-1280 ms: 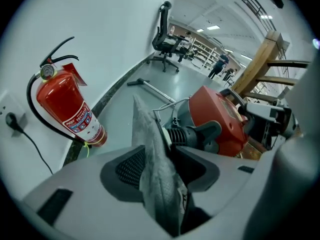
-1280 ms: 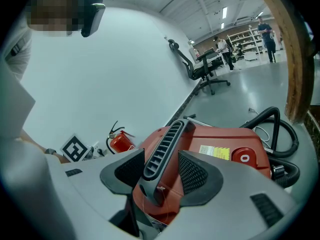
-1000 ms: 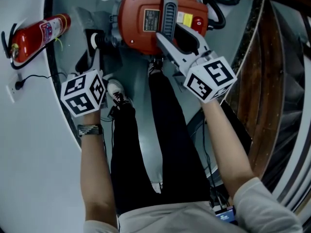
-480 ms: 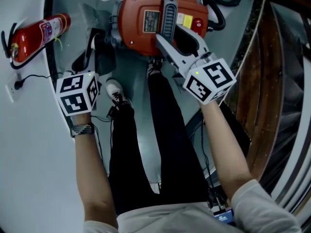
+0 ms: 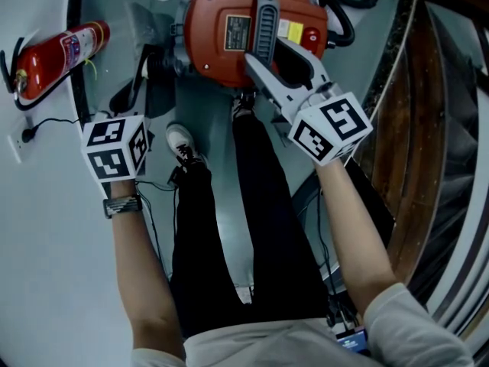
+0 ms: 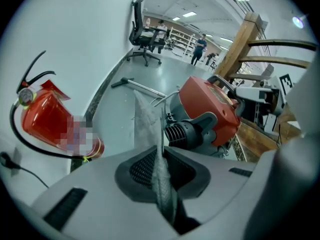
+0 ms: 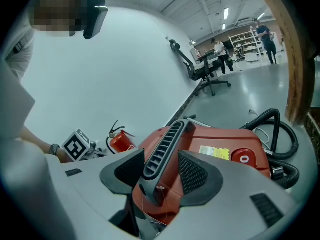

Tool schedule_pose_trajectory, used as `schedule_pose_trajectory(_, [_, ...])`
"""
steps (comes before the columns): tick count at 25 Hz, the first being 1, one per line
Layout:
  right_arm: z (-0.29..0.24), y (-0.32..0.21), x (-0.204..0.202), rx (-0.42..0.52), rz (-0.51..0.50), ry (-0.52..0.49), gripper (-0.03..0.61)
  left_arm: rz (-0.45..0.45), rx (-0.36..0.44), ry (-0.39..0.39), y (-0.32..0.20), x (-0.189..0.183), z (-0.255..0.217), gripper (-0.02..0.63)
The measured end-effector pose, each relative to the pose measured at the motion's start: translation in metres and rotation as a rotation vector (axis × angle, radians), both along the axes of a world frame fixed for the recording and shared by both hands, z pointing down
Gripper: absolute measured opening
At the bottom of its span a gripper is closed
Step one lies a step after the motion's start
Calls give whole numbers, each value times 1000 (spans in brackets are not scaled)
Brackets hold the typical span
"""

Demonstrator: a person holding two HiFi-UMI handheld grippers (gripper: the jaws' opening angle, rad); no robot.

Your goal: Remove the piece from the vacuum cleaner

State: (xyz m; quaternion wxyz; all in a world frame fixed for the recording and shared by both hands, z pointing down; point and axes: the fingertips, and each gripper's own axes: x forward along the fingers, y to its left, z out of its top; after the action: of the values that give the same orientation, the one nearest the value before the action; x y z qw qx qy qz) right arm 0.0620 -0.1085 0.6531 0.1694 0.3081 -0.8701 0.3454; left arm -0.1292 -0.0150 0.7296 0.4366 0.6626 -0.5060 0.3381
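The left tongs (image 6: 161, 171) pinch the thin grey cloth piece (image 6: 148, 124) tight. Pull it slowly left while the right tongs (image 7: 160, 176) grip the round red vacuum cleaner (image 7: 215, 144) by its grey ribbed handle (image 7: 162, 149).

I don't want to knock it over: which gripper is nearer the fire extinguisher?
Left. The left gripper, pinching a grey cloth piece, is beside the fire extinguisher; the right gripper is farther off, jaws around the vacuum cleaner's handle.
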Motion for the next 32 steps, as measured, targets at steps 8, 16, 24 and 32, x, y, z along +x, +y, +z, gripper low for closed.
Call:
schedule_pose_trajectory(8, [-1,0,0,10,2,2,215,-366,-23,143,5,-7,5,30])
schedule_pose_trajectory(16, [0,1,0,13,3,2,215,-206,-19,28,3,-8,5,29])
schedule_pose_trajectory(24, [0,0,1,12,4,3,215,-223,-25,34,2,-10,6,29])
schedule_pose_trajectory(32, [-1,1,1,10,1,0,215,-251,-36,32,3,-12,7,31])
